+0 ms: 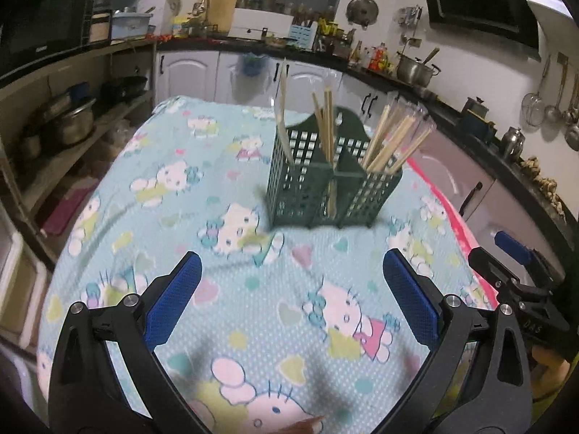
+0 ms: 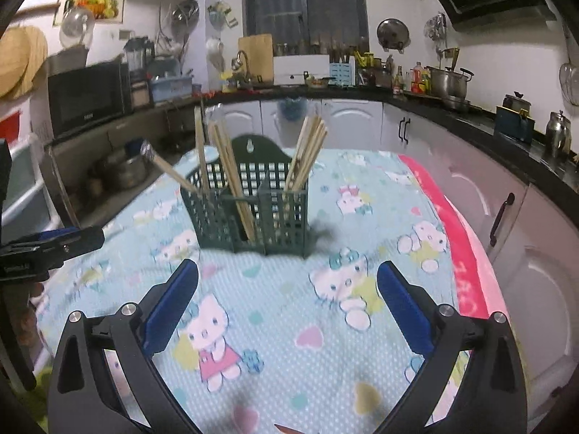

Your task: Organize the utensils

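A dark green slotted utensil caddy (image 1: 327, 184) stands upright on the cartoon-cat tablecloth (image 1: 224, 188), also in the right wrist view (image 2: 253, 213). Wooden chopsticks (image 1: 394, 144) lean in its compartments, several at the right, a few in the middle (image 1: 327, 126), and a flat pale utensil (image 1: 283, 108) at the left. In the right wrist view chopsticks (image 2: 307, 152) fan out of the caddy and one handle (image 2: 166, 168) leans far left. My left gripper (image 1: 291, 278) is open and empty, short of the caddy. My right gripper (image 2: 287, 285) is open and empty, just before the caddy.
The right gripper body (image 1: 521, 282) shows at the right edge of the left view; the left gripper (image 2: 50, 246) at the left edge of the right view. Kitchen counters with pots (image 1: 416, 68) surround the table. A pink cloth edge (image 2: 459, 246) runs along the table's right side.
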Demonstrator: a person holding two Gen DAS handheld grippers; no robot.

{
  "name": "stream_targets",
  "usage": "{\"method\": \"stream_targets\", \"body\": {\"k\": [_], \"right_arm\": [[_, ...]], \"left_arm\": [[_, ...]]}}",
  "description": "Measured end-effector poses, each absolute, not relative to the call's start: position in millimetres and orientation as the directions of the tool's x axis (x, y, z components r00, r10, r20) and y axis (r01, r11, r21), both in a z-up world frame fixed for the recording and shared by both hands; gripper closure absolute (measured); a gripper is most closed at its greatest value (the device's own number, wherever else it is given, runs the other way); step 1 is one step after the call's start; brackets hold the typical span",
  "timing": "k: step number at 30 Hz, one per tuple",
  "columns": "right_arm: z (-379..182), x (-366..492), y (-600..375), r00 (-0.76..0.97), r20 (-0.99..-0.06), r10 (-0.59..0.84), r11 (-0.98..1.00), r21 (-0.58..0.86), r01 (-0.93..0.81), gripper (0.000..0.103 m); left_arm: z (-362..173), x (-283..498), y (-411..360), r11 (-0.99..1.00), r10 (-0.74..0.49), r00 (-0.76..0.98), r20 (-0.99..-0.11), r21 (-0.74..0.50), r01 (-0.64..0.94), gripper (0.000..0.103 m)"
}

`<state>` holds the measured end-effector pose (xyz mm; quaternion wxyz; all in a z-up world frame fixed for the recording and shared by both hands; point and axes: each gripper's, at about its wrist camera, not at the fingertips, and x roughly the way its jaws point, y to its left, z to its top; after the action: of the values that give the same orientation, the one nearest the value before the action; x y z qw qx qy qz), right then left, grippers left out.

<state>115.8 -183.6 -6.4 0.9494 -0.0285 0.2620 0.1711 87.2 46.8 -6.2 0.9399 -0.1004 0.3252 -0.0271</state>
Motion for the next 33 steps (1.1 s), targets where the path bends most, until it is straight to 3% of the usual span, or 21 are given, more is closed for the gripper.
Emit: {"method": "stream_targets", "body": {"k": [5, 16, 33], "right_arm": [[-21, 101, -185, 0.826, -0.482, 0.292, 0.944, 0.008, -0.330, 0.007], [-21, 68, -204, 0.931, -0.225, 0.288, 0.954, -0.018, -0.300, 0.006], [-27, 67, -194, 0.916, -0.238, 0.324, 0.942, -0.010, -0.336, 0.006]], "left_arm": [[-20, 71, 34, 0.990, -0.061, 0.813, -0.579, -0.138, -0.024, 0.011], [-26, 53, 26, 0.992, -0.030, 0.873, -0.487, -0.123, -0.035, 0.011], [-25, 50, 22, 0.990, -0.039, 0.892, -0.451, -0.136, -0.026, 0.011]]}}
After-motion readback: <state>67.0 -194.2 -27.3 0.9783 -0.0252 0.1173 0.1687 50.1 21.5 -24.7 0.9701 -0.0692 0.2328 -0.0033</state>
